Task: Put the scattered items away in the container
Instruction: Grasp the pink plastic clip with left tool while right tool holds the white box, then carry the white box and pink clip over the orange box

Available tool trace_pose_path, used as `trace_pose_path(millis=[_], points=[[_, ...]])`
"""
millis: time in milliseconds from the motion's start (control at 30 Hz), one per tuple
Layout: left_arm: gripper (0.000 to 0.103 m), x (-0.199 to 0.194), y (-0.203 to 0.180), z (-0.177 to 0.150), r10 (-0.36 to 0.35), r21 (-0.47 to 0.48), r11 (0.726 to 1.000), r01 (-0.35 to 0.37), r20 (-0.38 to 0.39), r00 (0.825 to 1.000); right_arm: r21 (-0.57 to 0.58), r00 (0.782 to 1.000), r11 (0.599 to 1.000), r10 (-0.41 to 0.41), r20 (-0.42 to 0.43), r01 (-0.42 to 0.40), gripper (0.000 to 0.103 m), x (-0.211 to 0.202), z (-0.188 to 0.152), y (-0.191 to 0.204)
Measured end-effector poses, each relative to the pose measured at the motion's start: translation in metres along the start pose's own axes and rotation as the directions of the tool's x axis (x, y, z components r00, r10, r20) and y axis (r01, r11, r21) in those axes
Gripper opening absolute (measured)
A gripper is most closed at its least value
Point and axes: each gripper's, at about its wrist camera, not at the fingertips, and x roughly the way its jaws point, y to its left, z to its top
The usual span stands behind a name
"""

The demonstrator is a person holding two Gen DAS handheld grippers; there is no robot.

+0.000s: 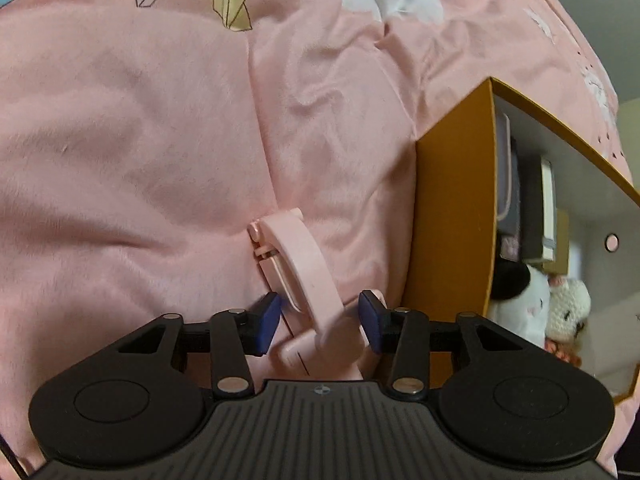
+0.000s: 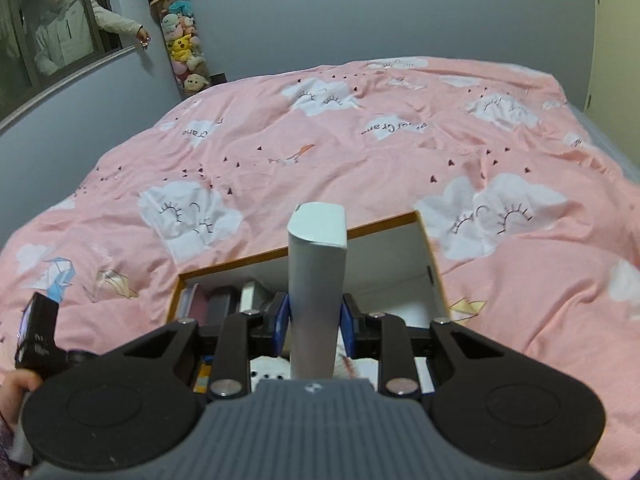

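In the left wrist view, the left hand-held gripper (image 1: 319, 325) points steeply down at the bed, its blue pads (image 1: 267, 322) spread on either side of a pink clip (image 1: 298, 276) that lies on the pink duvet (image 1: 160, 152); the clip's lower end sits between the pads, but whether either pad touches it cannot be told. Just right of the clip stands the orange-walled container (image 1: 452, 216), seen from its outer side, with books standing upright along its inner wall and soft toys (image 1: 536, 304) lying nearer its front. In the right wrist view, the right hand-held gripper (image 2: 313, 322) pinches a slim white box (image 2: 317, 280) upright between its pads, held over the open container (image 2: 304, 250). Below the box, inside the container, are a white plush toy (image 2: 269, 369) and a row of books (image 2: 224, 298) against the left wall. At the left edge a hand (image 2: 16, 384) grips a black device. Beyond, the duvet with white cloud prints covers the bed, and a column of stuffed toys (image 2: 182, 40) stands in the far corner beside a window (image 2: 52, 32) that shows a person in a white jacket.
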Motion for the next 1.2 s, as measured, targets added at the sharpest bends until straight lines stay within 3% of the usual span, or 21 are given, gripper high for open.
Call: trace_pose_path(millis=[133,400,500,567,767,900,1000,1200], points=[[0.037,-0.004,0.0,-0.002,0.022,0.011,1.0,-0.023,0.031,0.999,0.001,1.0,1.0,-0.021,0.003,0.021,0.029,-0.001,-0.001,-0.004],[0.034,-0.022,-0.006,-0.013,-0.006,0.073,0.997,-0.001,0.096,0.995,-0.006,0.998,0.998,-0.062,0.014,0.062,0.029,-0.008,0.004,-0.015],[0.031,-0.04,-0.012,-0.019,-0.028,0.122,0.992,0.01,0.147,0.989,-0.007,0.998,0.998,-0.069,0.007,0.07,0.029,-0.008,0.009,-0.022],[0.023,-0.054,-0.02,-0.019,-0.037,0.144,0.99,0.012,0.176,0.984,-0.016,0.997,0.997,-0.073,-0.008,0.073,0.029,-0.005,0.014,-0.027],[0.021,-0.089,-0.037,-0.021,-0.067,0.24,0.971,0.001,0.267,0.961,-0.092,0.99,0.988,-0.127,-0.068,0.121,0.029,0.014,0.026,-0.032],[0.02,-0.104,-0.049,-0.023,-0.076,0.285,0.958,-0.016,0.31,0.948,-0.123,0.987,0.988,-0.104,-0.125,0.088,0.029,0.027,0.03,-0.031],[0.02,-0.118,-0.051,-0.024,-0.095,0.307,0.952,-0.014,0.338,0.936,-0.182,0.974,0.98,-0.111,-0.195,0.076,0.029,0.038,0.03,-0.026],[0.02,-0.147,-0.061,-0.028,-0.138,0.356,0.934,-0.015,0.399,0.907,-0.297,0.926,0.954,-0.155,-0.344,0.049,0.029,0.057,0.027,-0.018]])
